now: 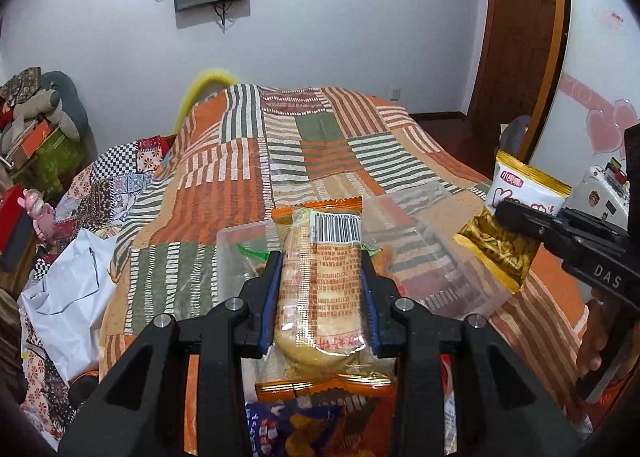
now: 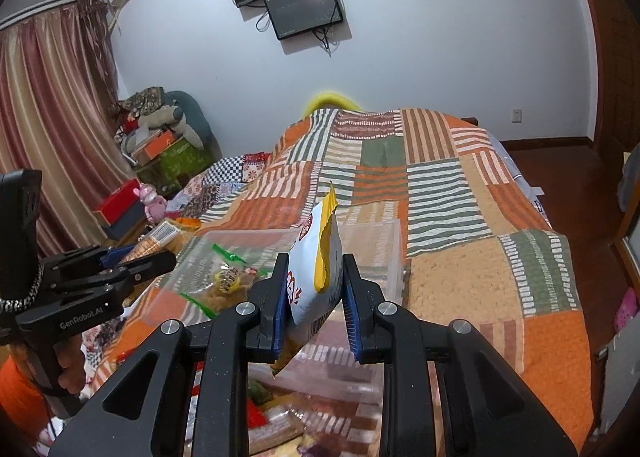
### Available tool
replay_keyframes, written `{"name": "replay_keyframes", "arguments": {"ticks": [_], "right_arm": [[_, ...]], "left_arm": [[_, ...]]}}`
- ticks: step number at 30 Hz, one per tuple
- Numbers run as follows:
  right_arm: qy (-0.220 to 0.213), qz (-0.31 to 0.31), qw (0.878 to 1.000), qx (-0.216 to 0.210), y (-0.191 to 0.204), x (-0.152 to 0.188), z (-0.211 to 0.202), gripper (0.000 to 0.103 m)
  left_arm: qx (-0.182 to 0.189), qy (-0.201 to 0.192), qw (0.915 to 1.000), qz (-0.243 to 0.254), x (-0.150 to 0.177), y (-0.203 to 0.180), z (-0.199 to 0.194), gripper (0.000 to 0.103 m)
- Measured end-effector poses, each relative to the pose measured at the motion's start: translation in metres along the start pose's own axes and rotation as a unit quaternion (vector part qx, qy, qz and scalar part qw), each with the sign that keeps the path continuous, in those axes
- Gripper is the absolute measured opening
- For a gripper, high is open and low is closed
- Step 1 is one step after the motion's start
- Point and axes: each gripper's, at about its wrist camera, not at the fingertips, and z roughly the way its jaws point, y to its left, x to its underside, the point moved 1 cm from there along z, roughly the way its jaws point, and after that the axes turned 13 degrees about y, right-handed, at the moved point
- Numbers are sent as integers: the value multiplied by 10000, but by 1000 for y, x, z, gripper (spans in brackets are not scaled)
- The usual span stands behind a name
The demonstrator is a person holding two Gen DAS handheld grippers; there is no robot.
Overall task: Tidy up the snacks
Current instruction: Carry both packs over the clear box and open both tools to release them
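Two grippers loaded. Left gripper clamped on biscuit pack, frame centre, above clear box. Right gripper clamped on white-yellow snack bag, centre, over same box on quilt.

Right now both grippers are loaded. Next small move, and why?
Probably ease the left gripper forward and down over the clear plastic box, then open. It is shut on the orange-edged biscuit pack, and the box lies just ahead on the bedspread. The right gripper, shut on the white and yellow snack bag, can follow.
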Motion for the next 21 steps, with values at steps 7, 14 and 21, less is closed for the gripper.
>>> {"name": "replay_keyframes", "arguments": {"ticks": [7,14,21], "right_arm": [[168,-123,9997,118,2,-5,16,22],[430,-193,9988,108,1,-4,34,22],[575,-244,9980,79,1,-3,43,24]], "left_arm": [[-52,178,9998,87,-15,-3,22,35],[-59,419,9990,166,-23,-6,42,35],[-232,521,9982,210,-22,-11,52,49]]}}
